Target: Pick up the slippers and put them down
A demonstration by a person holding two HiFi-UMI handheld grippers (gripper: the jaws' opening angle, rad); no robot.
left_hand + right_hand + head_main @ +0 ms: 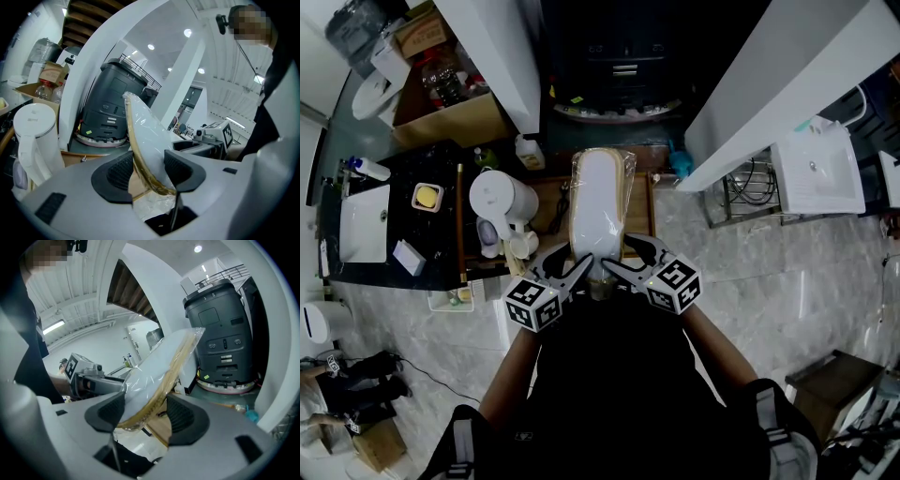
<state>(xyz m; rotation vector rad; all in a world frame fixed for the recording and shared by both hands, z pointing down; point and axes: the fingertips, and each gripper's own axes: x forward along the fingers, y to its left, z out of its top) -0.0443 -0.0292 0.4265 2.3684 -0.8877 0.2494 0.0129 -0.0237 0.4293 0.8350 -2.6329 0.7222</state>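
Looking down in the head view, the plastic-wrapped slippers [598,202] ran lengthwise straight away from the person, over a wooden worktop [642,202]. Their near end sat between the left claw [570,261] and the right claw [623,258], so both hands were equally near and the far end stuck out unsupported.

In the left gripper view, the left claw [147,173] stood wide but pinched the slippers [143,136], pads against the tan sole edge and the white upper. The bundle rose forward and up from the jaws.

In the right gripper view, the right claw [145,411] pinched the same near end, with the slippers [164,366] slanting up and away.

Setting them down would probably mean lowering along that long axis, far end first.
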